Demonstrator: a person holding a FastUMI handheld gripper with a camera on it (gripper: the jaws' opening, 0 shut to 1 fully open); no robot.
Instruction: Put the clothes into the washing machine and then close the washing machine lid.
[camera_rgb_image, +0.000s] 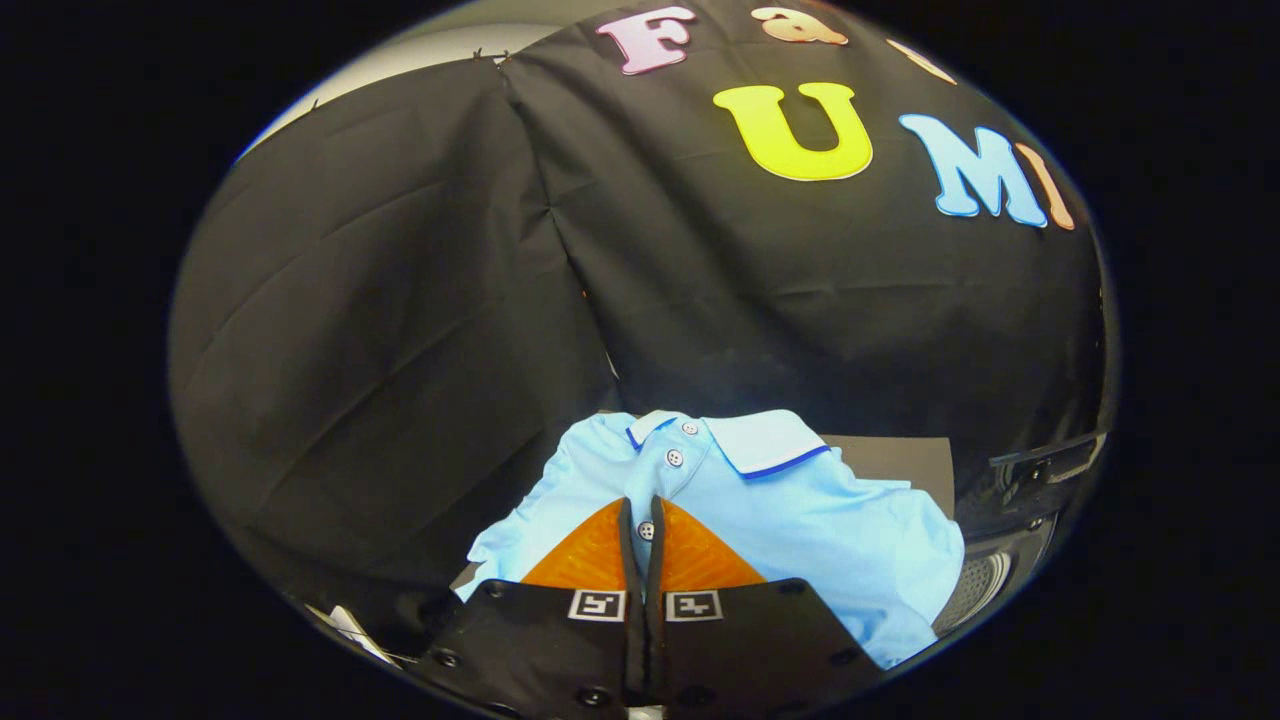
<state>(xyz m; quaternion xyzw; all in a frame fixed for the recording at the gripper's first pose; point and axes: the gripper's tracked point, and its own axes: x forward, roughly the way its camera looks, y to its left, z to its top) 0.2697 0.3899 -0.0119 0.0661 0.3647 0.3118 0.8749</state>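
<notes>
Black cloth (400, 330) hangs as the booth's wall and takes up most of what lies beyond the tool, creased and sagging, with a seam running down from twelve o'clock.

Below it, a light blue polo shirt (820, 530) lies spread on the desk (890, 458), of which a grey strip shows behind the shirt at about two o'clock from the fingers. The shirt's collar (765, 445), edged in darker blue, sits at twelve o'clock from the fingertips, and its button placket runs straight toward them. One sleeve reaches out toward ten o'clock, the body of the shirt toward three and four o'clock.

At about three o'clock from the tool, just past the shirt's edge, is the washing machine (1005, 555): a dark rim and what looks like a perforated drum, though that spot is too warped to be sure.

The tool (642, 515) rests over the shirt's placket, its two fingers drawn almost together with a thin slit between them; a button (645, 531) shows in that slit. Whether fabric is pinched there I cannot tell.
</notes>
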